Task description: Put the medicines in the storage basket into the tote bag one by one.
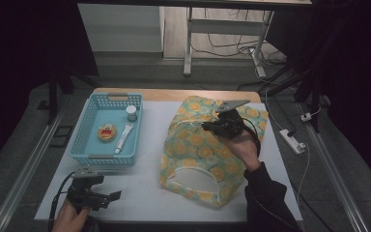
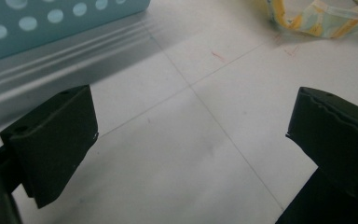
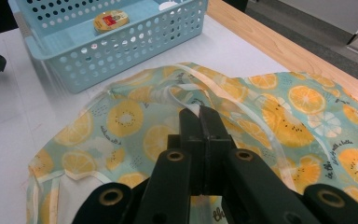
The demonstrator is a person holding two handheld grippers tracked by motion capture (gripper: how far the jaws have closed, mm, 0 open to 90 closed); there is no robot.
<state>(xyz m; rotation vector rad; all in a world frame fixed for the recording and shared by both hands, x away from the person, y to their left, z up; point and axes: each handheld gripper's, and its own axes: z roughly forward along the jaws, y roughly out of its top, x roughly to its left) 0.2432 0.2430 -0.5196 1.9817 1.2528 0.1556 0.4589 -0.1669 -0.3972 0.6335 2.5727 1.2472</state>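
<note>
On the left side of the white tabletop (image 1: 140, 193), near the front edge, a person's hand holds the left claw (image 1: 110, 199). Its two black jaws stand wide apart with nothing between them, and they hang just over the bare tabletop. Behind it, a little farther back, sits a light blue basket (image 1: 88, 126) with holes in its walls. Inside the basket lie a small round yellow tin (image 1: 107, 132) with a red label, a white tube (image 1: 123, 137) next to it, and a little jar (image 1: 131, 113) with a white lid toward the back. To the right of the basket, in the middle of the tabletop, lies a piece of cloth (image 1: 198, 150). It is pale green with orange fruit slices printed all over it and has white trim along its edges. The cloth is bunched up and not flat, and its near end folds around a round gap where the white tabletop shows through. Over the far right part of the cloth sits the right claw (image 1: 206, 126), held by a hand in a dark sleeve. Its jaws are closed tight together, and a fold of the cloth with its white trim is pinched at their tips. A strip of bare wood (image 1: 174, 94) runs along the back edge of the tabletop.
</note>
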